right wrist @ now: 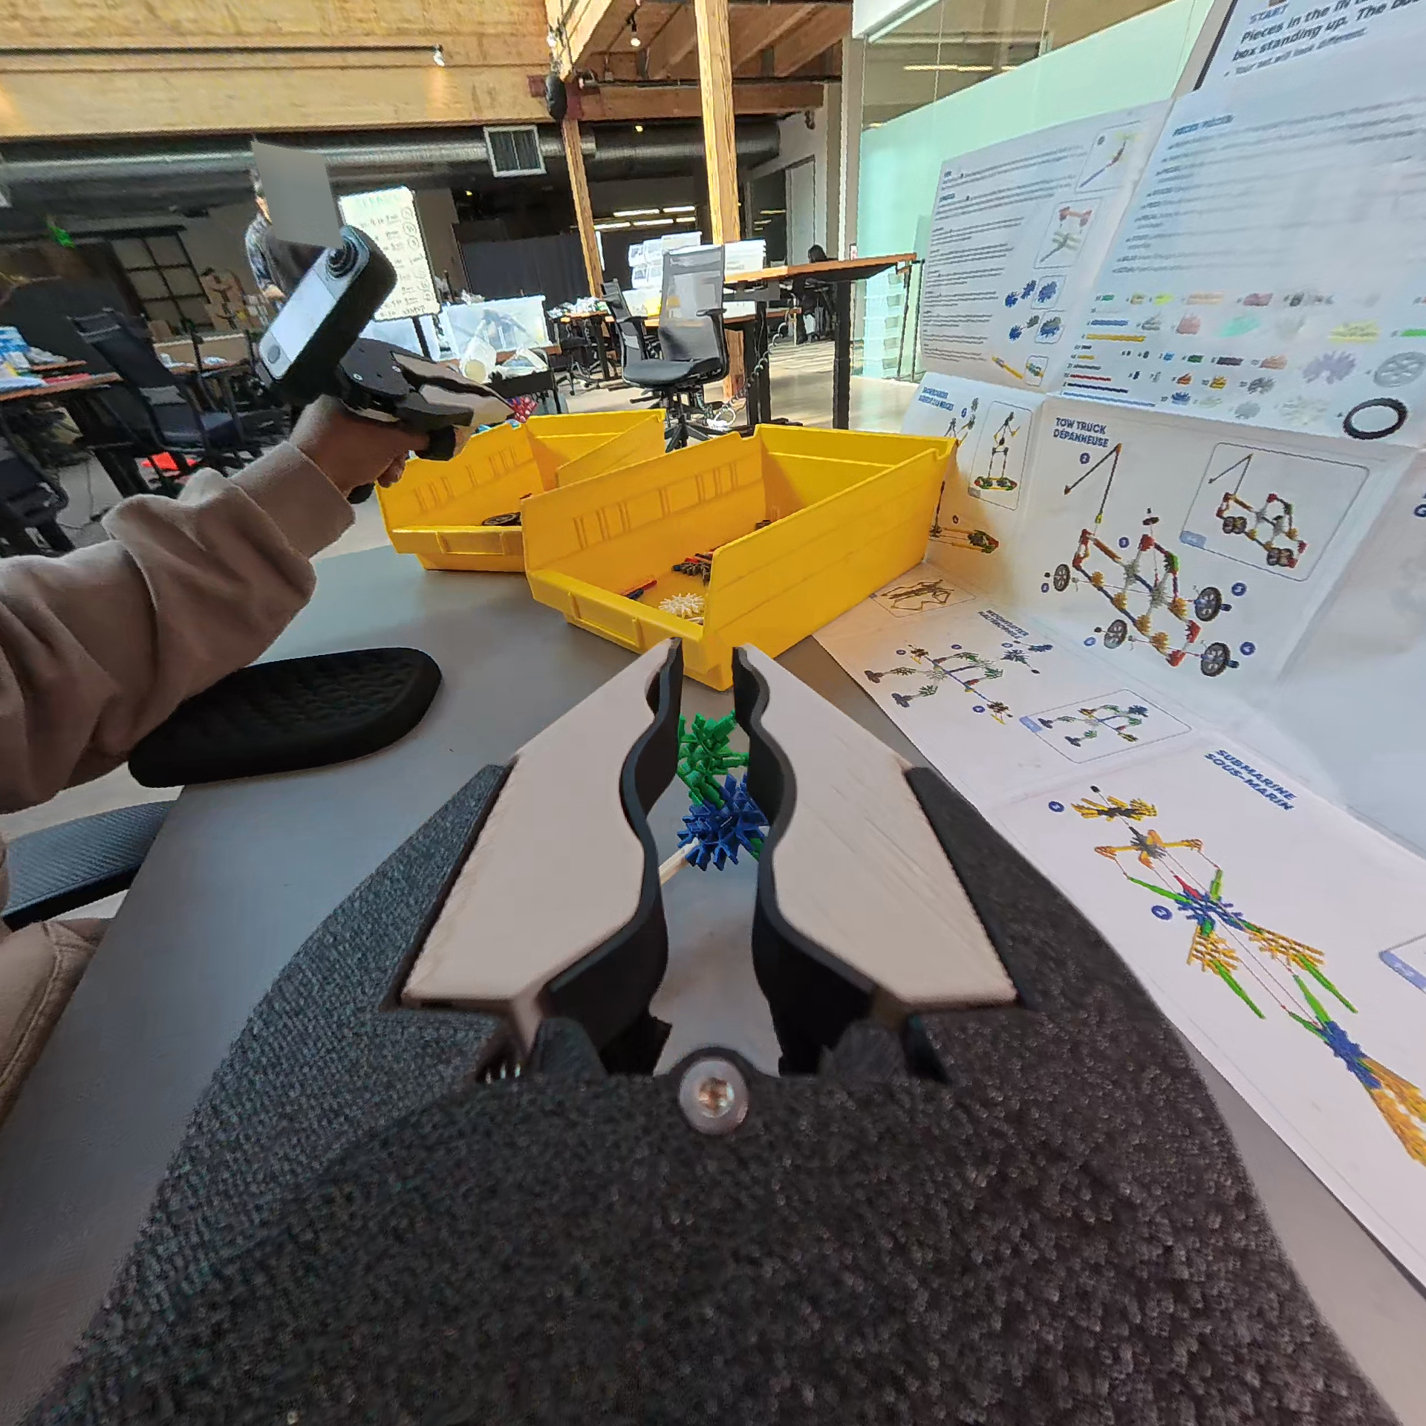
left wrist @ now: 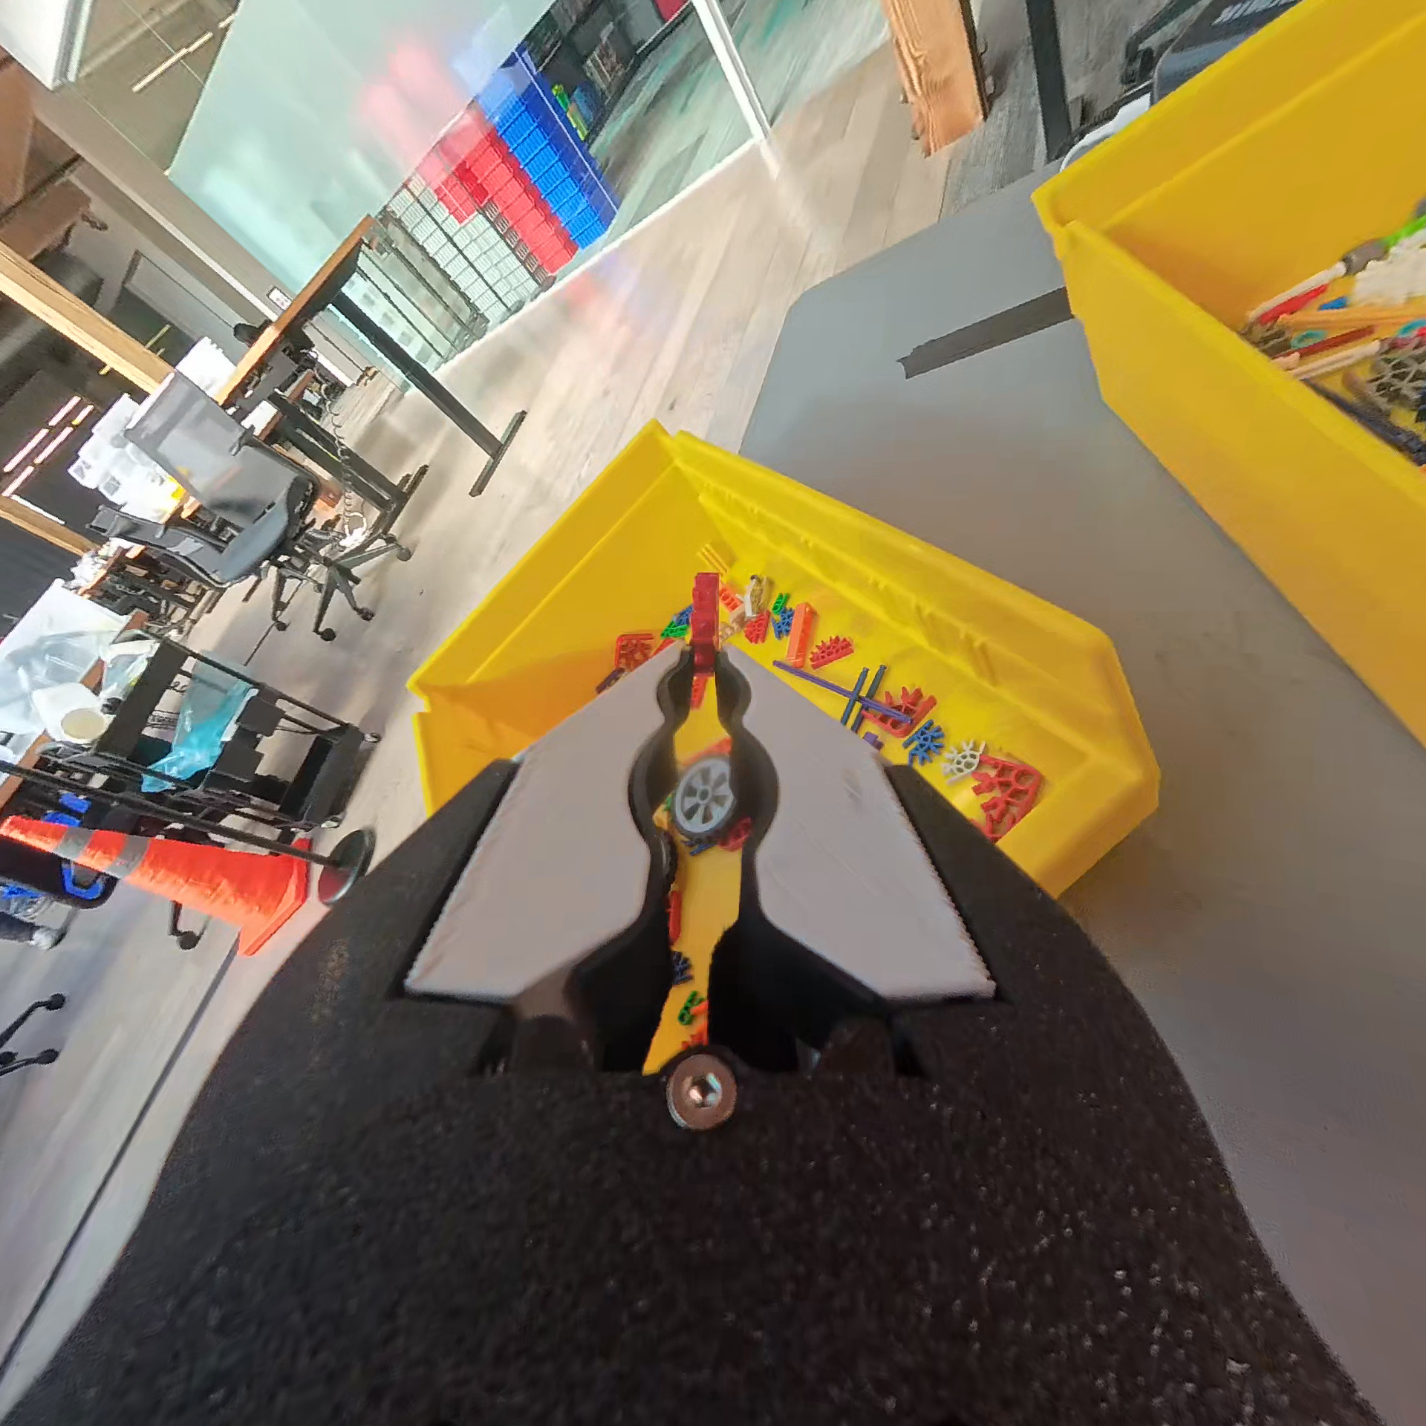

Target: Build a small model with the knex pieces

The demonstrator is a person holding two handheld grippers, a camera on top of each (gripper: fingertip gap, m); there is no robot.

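My left gripper (left wrist: 701, 652) is shut on a small red building piece (left wrist: 704, 609) that sticks out past its tips. It hangs over a yellow bin (left wrist: 540, 602) of small coloured connectors, with a grey wheel (left wrist: 704, 799) showing through the gap. In the right wrist view a hand holds the left gripper (right wrist: 501, 409) above the far yellow bin (right wrist: 455, 494). My right gripper (right wrist: 706, 656) is low over the grey table (right wrist: 432, 609). It is closed with a narrow gap on a green and blue connector assembly (right wrist: 714, 795) with a tan rod.
A second yellow bin (left wrist: 1235, 463) of rods and wheels stands nearer, and also shows in the right wrist view (right wrist: 640, 532). A propped white instruction sheet (right wrist: 1157, 540) lines the right side. A black pad (right wrist: 285, 714) lies left. An orange cone (left wrist: 201, 872) and office chairs stand beyond the table edge. There is about 55 cm between the tips of the two grippers.
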